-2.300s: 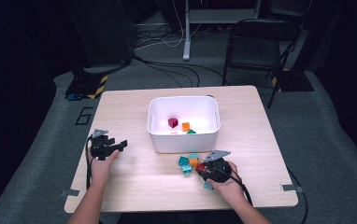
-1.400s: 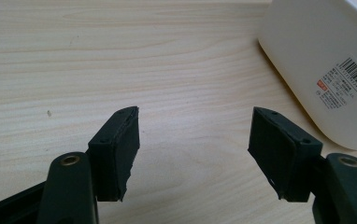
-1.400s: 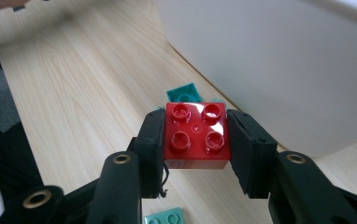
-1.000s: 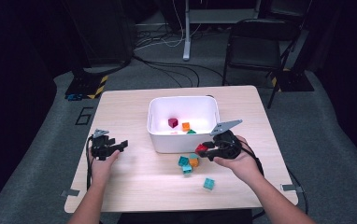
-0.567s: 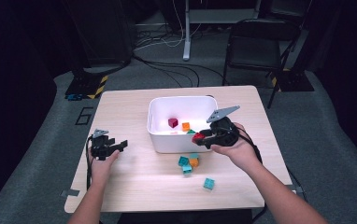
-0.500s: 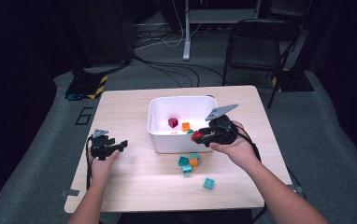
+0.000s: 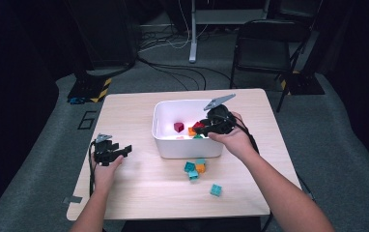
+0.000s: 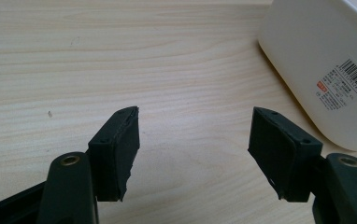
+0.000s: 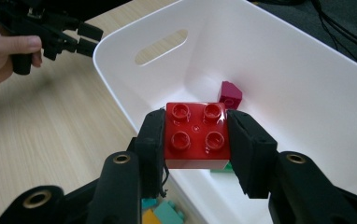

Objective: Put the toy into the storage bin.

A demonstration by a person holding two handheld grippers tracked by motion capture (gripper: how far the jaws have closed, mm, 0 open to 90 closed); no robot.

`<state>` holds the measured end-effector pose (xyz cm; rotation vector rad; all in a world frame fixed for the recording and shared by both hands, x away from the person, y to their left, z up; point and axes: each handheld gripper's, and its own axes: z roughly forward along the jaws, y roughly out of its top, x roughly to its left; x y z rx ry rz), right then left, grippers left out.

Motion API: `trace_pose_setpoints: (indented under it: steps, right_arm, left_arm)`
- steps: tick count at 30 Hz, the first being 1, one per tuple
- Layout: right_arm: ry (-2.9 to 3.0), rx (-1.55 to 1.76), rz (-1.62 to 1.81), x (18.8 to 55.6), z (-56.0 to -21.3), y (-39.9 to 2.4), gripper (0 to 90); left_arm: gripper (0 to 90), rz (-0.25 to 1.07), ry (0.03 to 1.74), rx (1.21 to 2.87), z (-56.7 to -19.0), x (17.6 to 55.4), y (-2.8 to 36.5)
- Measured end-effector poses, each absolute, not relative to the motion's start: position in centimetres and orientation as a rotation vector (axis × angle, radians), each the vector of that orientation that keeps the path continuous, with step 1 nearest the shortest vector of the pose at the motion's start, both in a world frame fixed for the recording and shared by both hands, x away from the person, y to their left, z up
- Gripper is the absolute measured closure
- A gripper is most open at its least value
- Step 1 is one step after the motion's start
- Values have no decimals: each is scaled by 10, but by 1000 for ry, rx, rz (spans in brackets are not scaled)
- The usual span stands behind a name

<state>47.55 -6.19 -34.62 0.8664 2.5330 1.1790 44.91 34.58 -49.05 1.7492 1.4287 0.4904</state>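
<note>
Red block carried over the white bin

The right gripper (image 9: 195, 140) pinches a red block (image 9: 196, 133) and has moved up from the table edge, now over the bin (image 7: 163, 135). Loose blocks (image 7: 195, 168) stay on the table (image 7: 139, 193). The left gripper (image 8: 193, 149) stays put, jaws spread and empty.

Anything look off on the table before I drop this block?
Nothing stands out. The red block sits squarely in the right gripper over the white bin; four loose blocks wait on the table.
</note>
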Motion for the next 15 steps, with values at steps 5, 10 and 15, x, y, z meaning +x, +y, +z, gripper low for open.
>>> trace_pose_setpoints:
  steps: [5, 10, 15]
  right_arm:
    - [2531, 861, 1182, 492, -345, -48, 585]
    - [2532, 868, 1179, 506, -345, -35, 585]
    - [2534, 894, 1175, 520, -350, -25, 585]
  left_arm:
    - [333, 490, 1428, 1749, -491, 449, 346]
    - [333, 484, 1430, 1744, -491, 450, 346]
    - [333, 485, 1427, 1745, -491, 450, 346]
